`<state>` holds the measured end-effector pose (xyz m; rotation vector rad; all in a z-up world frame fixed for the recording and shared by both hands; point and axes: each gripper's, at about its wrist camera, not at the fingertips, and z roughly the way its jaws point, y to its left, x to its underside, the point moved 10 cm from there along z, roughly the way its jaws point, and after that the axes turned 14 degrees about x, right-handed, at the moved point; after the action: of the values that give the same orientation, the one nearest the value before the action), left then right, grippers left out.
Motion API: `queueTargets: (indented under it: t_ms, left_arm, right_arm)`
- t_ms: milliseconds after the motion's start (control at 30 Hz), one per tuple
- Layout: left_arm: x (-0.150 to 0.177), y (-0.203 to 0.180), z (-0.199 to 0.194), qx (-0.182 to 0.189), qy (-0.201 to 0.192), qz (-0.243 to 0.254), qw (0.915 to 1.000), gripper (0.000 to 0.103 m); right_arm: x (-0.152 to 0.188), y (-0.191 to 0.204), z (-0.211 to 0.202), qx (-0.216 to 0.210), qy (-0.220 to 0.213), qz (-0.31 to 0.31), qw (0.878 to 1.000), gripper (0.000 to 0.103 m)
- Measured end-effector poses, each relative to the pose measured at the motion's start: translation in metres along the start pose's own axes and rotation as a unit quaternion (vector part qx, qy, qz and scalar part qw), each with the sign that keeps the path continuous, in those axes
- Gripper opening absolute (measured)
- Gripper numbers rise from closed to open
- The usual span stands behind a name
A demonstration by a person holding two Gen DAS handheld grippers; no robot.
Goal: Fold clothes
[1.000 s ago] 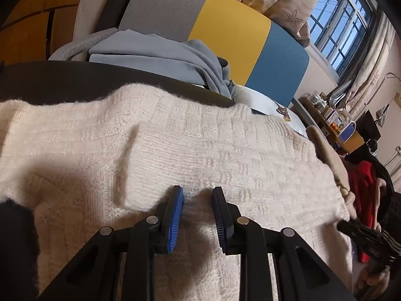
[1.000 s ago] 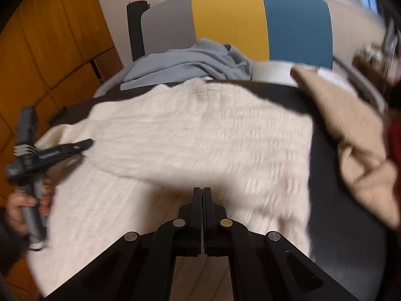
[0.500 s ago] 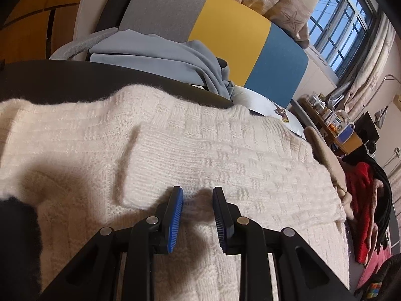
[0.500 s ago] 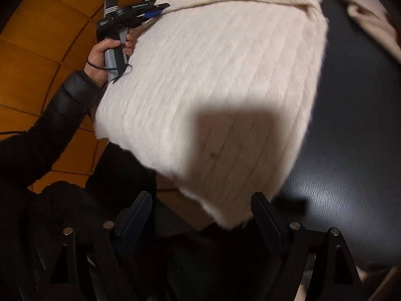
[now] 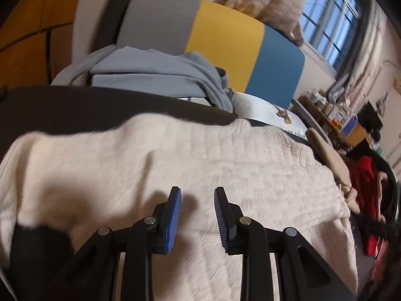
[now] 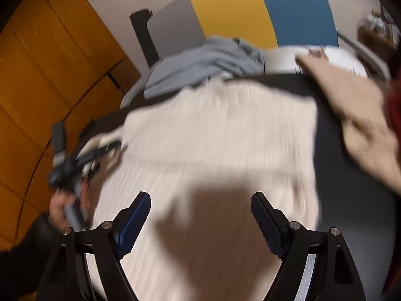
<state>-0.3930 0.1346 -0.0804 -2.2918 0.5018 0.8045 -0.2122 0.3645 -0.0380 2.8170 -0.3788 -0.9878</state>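
The right gripper (image 6: 200, 222), pinched together a second earlier, now stood wide apart and empty over the sweater (image 6: 220, 135), which lay spread across the dark table (image 6: 351, 200). The left gripper (image 5: 197, 215) was opening, nothing between its fingers. Only the right view showed the hand (image 6: 64, 207) holding it at the sweater's left edge; only the left showed the window (image 5: 330, 17).

My right wrist view was smeared by motion: the cream sweater (image 6: 220, 135) lost its knit texture, and at middle left the other gripper (image 6: 82, 155) was a dark streak. The sweater's near edge ran off the bottom of both frames.
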Motion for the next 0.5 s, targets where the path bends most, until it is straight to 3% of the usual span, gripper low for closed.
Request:
queueTargets:
  t_ms: [167, 333, 467, 500]
  left_arm:
    - [0.004, 0.003, 0.023, -0.003, 0.018, -0.005, 0.9998, 0.028]
    - [0.013, 0.009, 0.025, 0.014, 0.005, -0.031, 0.9994, 0.028]
    - [0.016, 0.014, 0.022, 0.031, -0.014, -0.068, 0.9971, 0.028]
    - [0.017, 0.014, 0.021, 0.034, -0.018, -0.075, 0.9964, 0.028]
  right_arm:
    - [-0.07, 0.022, 0.056, -0.003, -0.023, -0.021, 1.0, 0.083]
    - [-0.098, 0.025, 0.113, 0.02, 0.008, -0.038, 0.999, 0.083]
    - [-0.097, -0.011, 0.151, 0.095, 0.027, -0.031, 0.995, 0.083]
    - [-0.1, -0.019, 0.15, 0.105, -0.001, -0.027, 0.994, 0.082]
